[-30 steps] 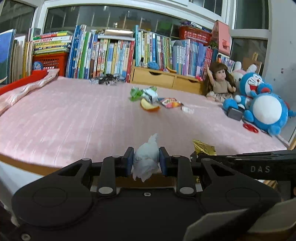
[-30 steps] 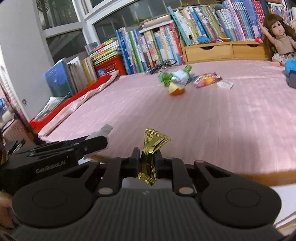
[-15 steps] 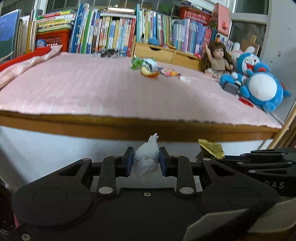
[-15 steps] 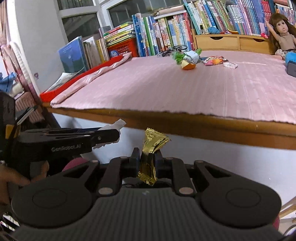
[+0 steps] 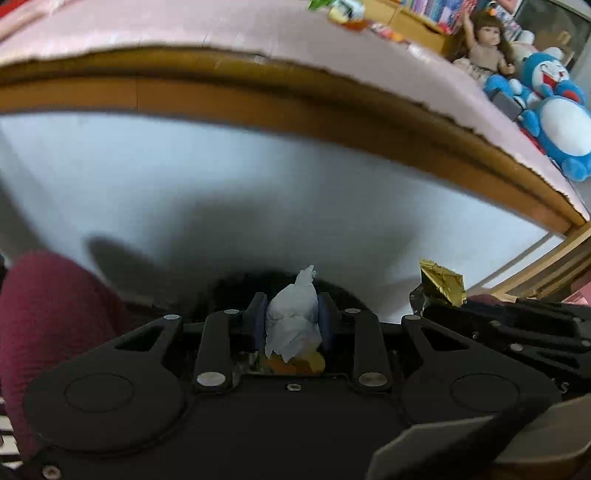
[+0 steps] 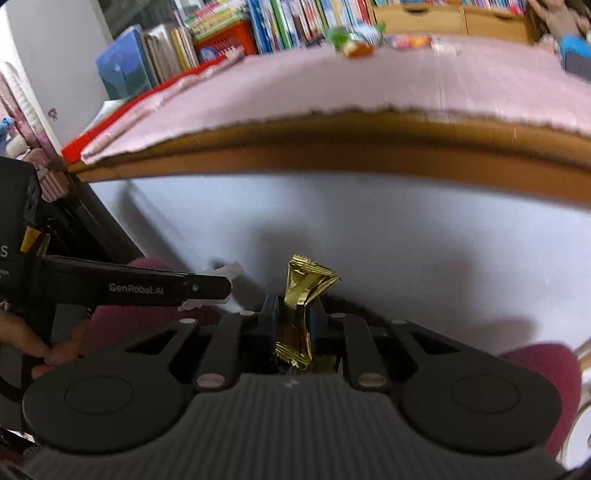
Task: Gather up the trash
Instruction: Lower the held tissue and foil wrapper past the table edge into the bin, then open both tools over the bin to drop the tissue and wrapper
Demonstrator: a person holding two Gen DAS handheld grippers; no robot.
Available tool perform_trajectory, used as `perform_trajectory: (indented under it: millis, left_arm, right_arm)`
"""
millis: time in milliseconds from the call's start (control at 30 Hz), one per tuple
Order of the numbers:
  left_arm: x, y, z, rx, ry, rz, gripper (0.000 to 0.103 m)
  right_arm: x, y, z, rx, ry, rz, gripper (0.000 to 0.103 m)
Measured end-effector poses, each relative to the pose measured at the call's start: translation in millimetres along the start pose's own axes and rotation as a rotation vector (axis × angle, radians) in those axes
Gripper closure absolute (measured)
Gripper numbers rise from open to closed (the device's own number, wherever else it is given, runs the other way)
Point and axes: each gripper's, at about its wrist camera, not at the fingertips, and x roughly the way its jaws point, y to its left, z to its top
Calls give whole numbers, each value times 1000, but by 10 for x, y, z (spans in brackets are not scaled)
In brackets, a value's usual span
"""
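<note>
A wood-edged bed (image 6: 369,162) under a pink cover (image 6: 332,85), with bookshelves (image 6: 280,22) behind.

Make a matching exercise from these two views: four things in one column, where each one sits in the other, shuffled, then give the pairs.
Things
1. white tissue wad
2. gold wrapper
3. blue plush toy
4. doll

Places
A. pinched in the right gripper
B. sitting on the pink bed cover, next to the blue plush toy
C. pinched in the left gripper
D. lying on the pink bed cover at its right edge in the left wrist view

Pairs: 1-C, 2-A, 3-D, 4-B
</note>
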Motion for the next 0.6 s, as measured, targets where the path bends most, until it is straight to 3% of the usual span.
perform_trajectory:
  millis: [267,533,600]
  left_arm:
    - [137,47,-46,3,63,16,75]
    - [158,19,-11,15,77,16,74]
    - [162,10,-4,18,81,18,73]
  right_arm:
    - [124,-54,-81,30,43,-6,77]
    - [148,-66,-70,33,50,-4,75]
    - [162,-61,-55,34,50,-10,57]
